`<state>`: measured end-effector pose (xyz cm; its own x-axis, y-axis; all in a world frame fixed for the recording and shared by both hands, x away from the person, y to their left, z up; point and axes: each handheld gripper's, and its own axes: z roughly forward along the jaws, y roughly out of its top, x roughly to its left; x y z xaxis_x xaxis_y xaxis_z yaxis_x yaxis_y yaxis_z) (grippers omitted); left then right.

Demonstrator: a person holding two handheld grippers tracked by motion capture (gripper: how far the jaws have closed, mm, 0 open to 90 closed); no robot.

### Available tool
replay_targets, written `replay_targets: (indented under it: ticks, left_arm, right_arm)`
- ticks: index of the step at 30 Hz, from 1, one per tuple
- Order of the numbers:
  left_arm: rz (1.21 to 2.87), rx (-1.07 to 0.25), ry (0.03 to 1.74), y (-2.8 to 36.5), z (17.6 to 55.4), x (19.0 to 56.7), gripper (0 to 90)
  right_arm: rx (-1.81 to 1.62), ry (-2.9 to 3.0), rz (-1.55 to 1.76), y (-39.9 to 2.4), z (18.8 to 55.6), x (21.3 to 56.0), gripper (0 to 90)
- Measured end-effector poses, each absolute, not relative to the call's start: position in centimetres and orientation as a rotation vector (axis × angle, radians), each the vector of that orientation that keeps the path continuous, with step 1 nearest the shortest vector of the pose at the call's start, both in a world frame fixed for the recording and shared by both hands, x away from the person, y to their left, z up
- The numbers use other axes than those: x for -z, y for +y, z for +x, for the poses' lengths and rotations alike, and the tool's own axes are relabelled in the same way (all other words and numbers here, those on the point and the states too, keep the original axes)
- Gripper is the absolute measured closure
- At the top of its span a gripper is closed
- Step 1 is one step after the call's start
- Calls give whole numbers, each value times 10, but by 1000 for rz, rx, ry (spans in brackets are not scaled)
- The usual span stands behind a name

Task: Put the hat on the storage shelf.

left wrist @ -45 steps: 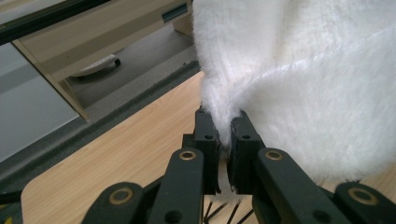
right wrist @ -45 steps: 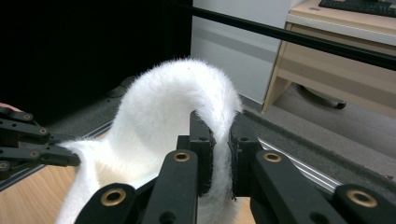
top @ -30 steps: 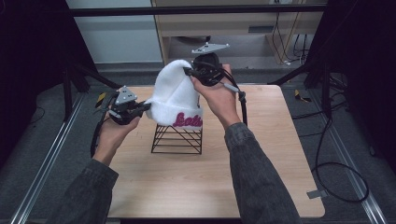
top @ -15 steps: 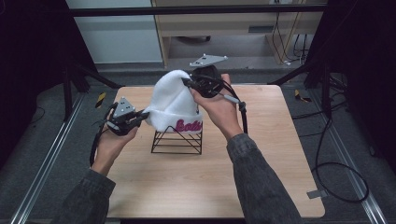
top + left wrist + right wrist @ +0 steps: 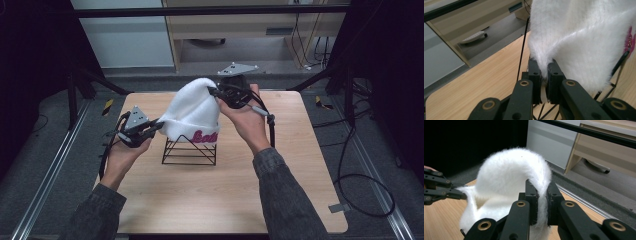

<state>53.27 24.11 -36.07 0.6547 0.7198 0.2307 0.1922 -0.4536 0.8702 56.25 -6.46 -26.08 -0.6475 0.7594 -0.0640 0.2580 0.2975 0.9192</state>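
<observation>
We hold the white hat [image 5: 192, 112] with both tools – our left gripper [image 5: 159, 125] is clamped on its near-left brim, our right gripper [image 5: 214, 92] on the far-right brim. The hat hangs between them, over the black wire stand [image 5: 190, 150] near the middle of the table [image 5: 210, 200], and slightly toward its far edge – the stand lies directly below the opening.

Setting: laboratory or recording bay. Evidence: a plain light-wood table [image 5: 280, 200] enclosed by a black metal frame [image 5: 210, 10]; metal floor rails [image 5: 45, 170] along both sides; black cables [image 5: 360, 185] looping loose over grey carpet; yellow-black hazard tape [image 5: 107, 106] on the floor; black curtains [image 5: 385, 65] at the sides; a pale wooden desk [image 5: 240, 25] behind
</observation>
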Motion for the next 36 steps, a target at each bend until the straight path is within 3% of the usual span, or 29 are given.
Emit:
replay_targets:
  ticks: [7,22,36]
  left_arm:
    - [1966,-750,701,241,523,360,840]
    - [1991,-673,771,259,522,398,841]
    - [2036,-646,776,252,526,415,840]
  right_arm:
    - [-1358,2058,894,-64,559,253,829]
    - [-1310,2187,826,-26,562,259,810]
    - [-1202,2273,801,-34,551,272,813]
